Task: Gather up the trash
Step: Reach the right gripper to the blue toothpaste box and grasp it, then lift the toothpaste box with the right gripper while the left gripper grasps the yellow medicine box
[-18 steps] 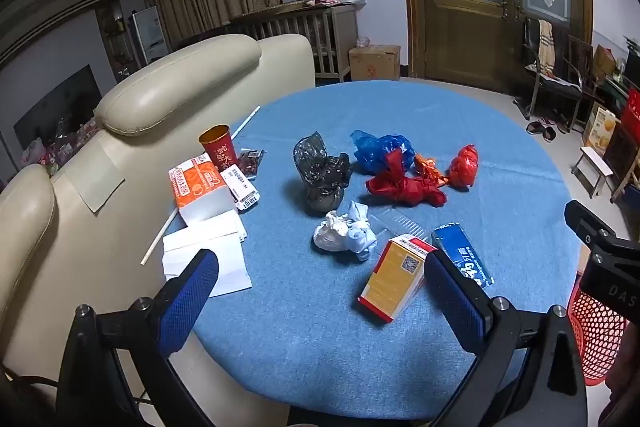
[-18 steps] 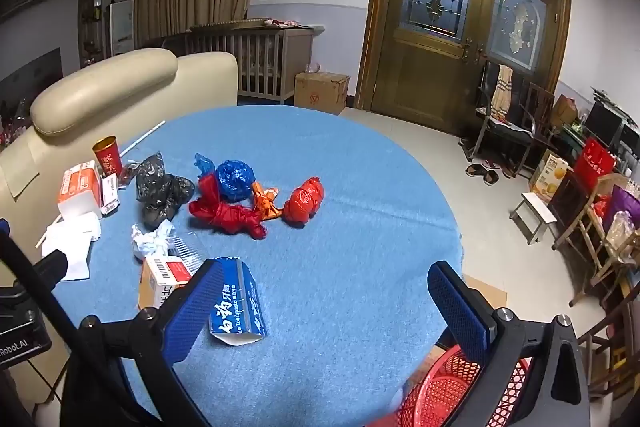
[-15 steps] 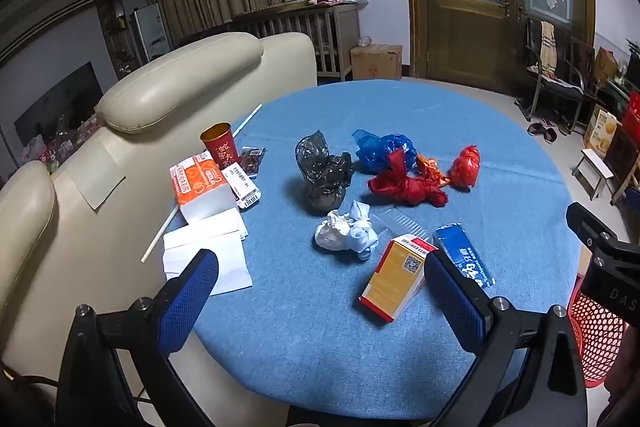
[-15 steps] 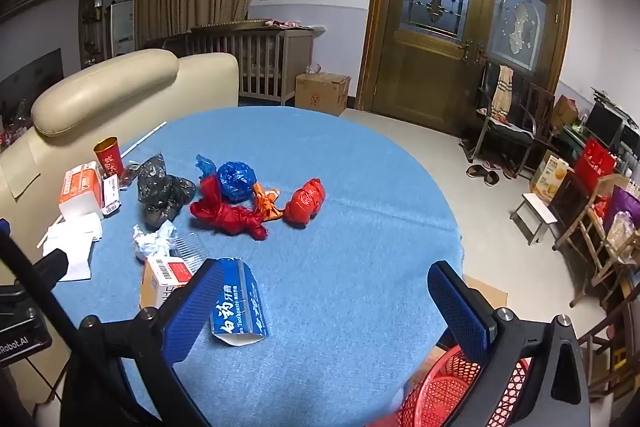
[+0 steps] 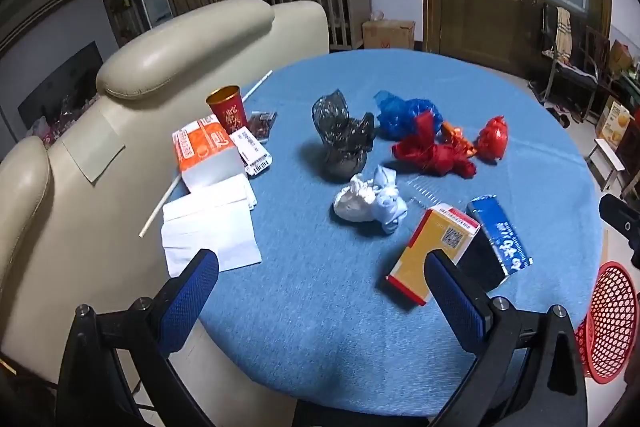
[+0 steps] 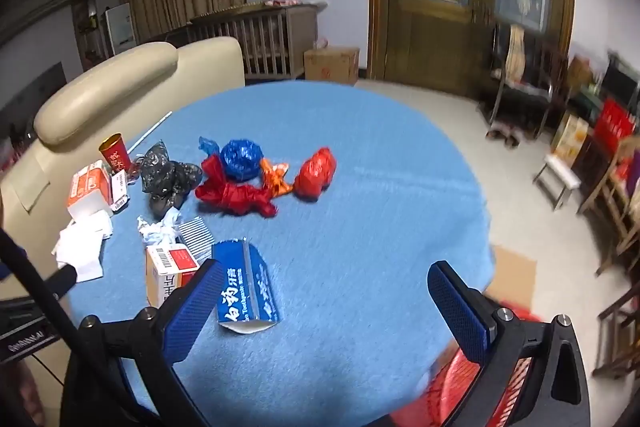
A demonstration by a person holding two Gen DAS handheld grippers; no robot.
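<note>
Judging from the crumpled plastic bags (image 5: 424,147), cardboard boxes (image 5: 434,251) and paper still strewn across the round blue counter (image 5: 320,307), collecting has barely begun: both the left hand-held gripper (image 5: 320,291) and right hand-held gripper (image 6: 324,303) hover wide open and empty near its near edge, the red mesh basket (image 5: 612,323) waiting at right.

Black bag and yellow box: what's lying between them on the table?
In the left wrist view, a crumpled white bag lies between the black bag and the yellow box, with a clear plastic piece beside it.
</note>
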